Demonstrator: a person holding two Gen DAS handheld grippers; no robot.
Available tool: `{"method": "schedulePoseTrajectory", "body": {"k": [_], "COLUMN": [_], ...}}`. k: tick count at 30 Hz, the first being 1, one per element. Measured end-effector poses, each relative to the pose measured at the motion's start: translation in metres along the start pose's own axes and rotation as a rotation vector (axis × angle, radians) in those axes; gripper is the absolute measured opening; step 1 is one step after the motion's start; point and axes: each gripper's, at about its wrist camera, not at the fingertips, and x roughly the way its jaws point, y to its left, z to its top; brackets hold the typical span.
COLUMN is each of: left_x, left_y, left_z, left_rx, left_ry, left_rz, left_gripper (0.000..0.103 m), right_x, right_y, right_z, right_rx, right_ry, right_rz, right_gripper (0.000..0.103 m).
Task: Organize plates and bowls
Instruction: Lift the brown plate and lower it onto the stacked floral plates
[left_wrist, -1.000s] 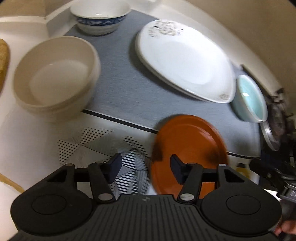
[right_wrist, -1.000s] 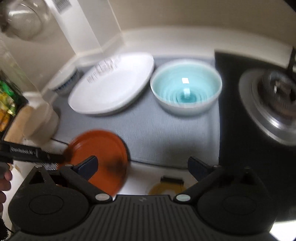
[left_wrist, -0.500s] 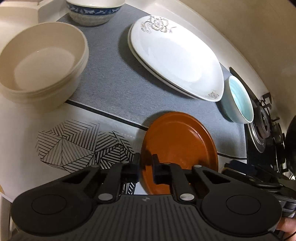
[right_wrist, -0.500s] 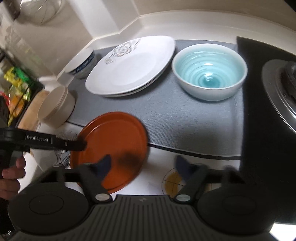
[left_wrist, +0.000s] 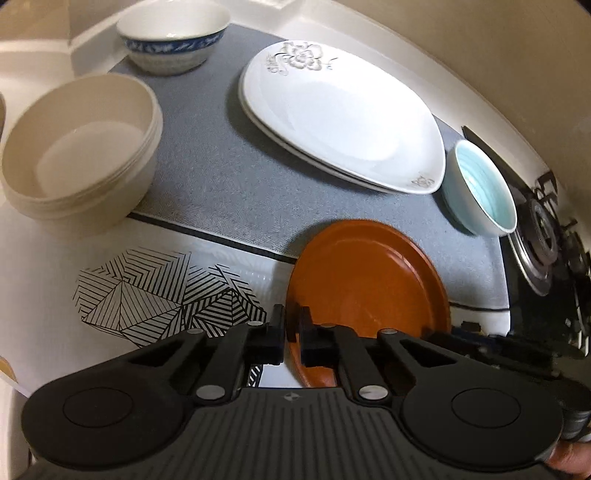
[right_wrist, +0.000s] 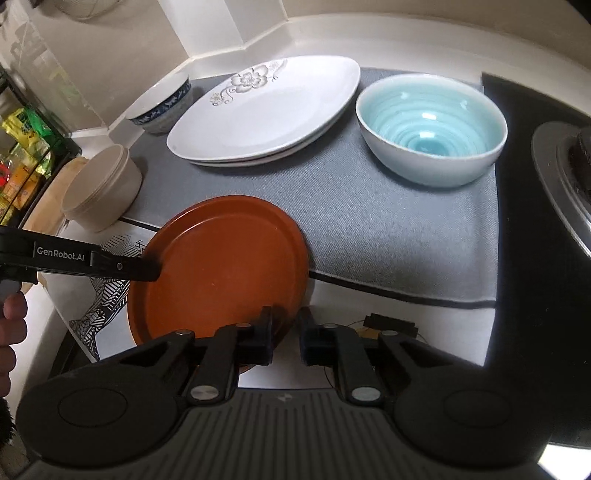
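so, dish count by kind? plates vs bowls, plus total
Plates: 3 - orange plate, stack of two white floral plates
Bowls: 3 - aqua bowl, blue-patterned bowl, beige bowl
Total: 6

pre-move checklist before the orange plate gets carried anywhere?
1. Left gripper shut on orange plate rim: ok.
2. Right gripper shut on the rim: ok, jaws nearly closed over it.
3. Plate lifted off the counter: cannot tell.
4. Mat space beyond plate free: ok.
5. White plates already stacked: ok.
6. Teal bowl apart from plate: ok.
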Motion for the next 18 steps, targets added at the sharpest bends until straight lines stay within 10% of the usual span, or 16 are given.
{"method": "schedulePoseTrajectory", "body": {"k": [10,18], "left_x": [-0.028,-0.061], "left_y": [0.003,-0.017], "left_z": [0.007,0.047], "left_rx": [-0.022,0.025], "left_ry": [-0.021,-0.036], "left_rz": [-0.09,0.031], "left_gripper": [0.007,0.008], "right_x": [-0.047,-0.057], "right_y": [-0.008,-0.012], "right_z": [0.007,0.033], "right_rx": [0.049,0.185], "right_ry": [-0.111,-0.133], "right_rz": [0.075,0.177], "right_gripper": [0.011,0.007]}}
